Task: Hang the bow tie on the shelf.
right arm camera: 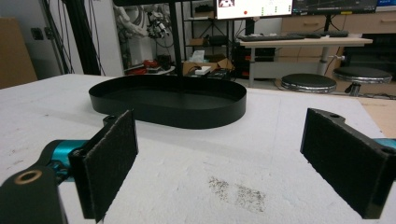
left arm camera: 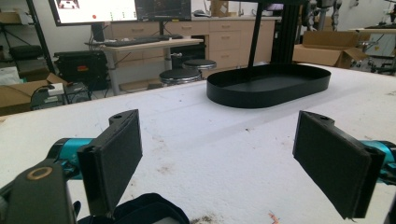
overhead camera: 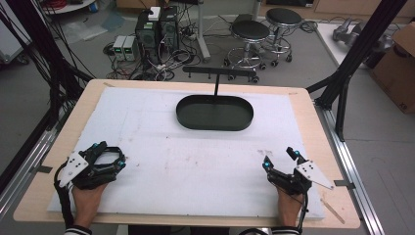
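A black oval tray [overhead camera: 214,113] lies at the far middle of the white mat [overhead camera: 147,132], with a thin black post and crossbar [overhead camera: 219,72] rising behind it. My left gripper [overhead camera: 111,153] rests near the mat's front left, held by a hand, open and holding nothing. My right gripper [overhead camera: 280,159] sits at the front right, also open and holding nothing. In the left gripper view the tray [left arm camera: 268,84] lies ahead to the right beyond the left gripper [left arm camera: 224,158]. In the right gripper view the tray [right arm camera: 168,100] lies ahead beyond the right gripper [right arm camera: 219,158].
The mat covers a wooden table [overhead camera: 313,122]. Dirt marks [right arm camera: 236,192] smudge the mat. Two stools [overhead camera: 250,34] and computer boxes [overhead camera: 155,29] with cables stand on the floor beyond the far edge. A black frame strut [overhead camera: 359,44] leans at the right.
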`<state>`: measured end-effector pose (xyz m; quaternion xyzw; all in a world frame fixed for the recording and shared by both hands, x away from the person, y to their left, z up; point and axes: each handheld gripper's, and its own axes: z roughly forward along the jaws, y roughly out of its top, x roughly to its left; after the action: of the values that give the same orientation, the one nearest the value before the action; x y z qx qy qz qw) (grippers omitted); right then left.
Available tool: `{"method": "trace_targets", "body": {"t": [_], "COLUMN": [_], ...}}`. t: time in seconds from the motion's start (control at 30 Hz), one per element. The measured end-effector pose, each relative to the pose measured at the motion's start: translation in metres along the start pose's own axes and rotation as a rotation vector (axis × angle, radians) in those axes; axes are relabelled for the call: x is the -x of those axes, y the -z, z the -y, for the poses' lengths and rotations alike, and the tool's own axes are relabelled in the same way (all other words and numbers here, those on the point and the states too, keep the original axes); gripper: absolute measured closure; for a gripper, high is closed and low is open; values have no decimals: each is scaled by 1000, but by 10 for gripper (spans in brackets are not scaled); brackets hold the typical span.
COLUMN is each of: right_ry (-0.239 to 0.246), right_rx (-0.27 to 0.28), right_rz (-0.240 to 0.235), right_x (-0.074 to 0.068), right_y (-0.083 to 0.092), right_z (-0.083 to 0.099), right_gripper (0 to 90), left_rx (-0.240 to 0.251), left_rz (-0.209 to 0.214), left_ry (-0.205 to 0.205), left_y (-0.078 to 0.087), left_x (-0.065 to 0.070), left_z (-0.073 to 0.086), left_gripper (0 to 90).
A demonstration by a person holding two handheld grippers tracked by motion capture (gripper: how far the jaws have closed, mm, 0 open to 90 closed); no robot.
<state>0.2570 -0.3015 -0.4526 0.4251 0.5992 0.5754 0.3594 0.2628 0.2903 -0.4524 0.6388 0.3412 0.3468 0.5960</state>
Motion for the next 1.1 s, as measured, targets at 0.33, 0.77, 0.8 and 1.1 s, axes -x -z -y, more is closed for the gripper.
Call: {"method": "trace_targets", "body": {"t": [0.33,0.77,0.8,1.1], "right_ry": [-3,-2,-1,0], "right_rx": [-3,-6,-6,-7], "right_rz": [-3,1,1,0], "right_x": [0,0,0,0], "right_y": [0,-1,-1,-1], "right_z": [0,0,0,0], "right_gripper": [101,101,101,101], "left_rx": [-11,-6,-5,-14], "left_rz": [-5,-1,-2,3], "left_ry": [0,1,2,38], "left_y": [-1,0,-1,1], "left_x": [0,0,0,-5], "left_z": [0,0,-1,-9], "left_gripper": [156,156,155,154]}}
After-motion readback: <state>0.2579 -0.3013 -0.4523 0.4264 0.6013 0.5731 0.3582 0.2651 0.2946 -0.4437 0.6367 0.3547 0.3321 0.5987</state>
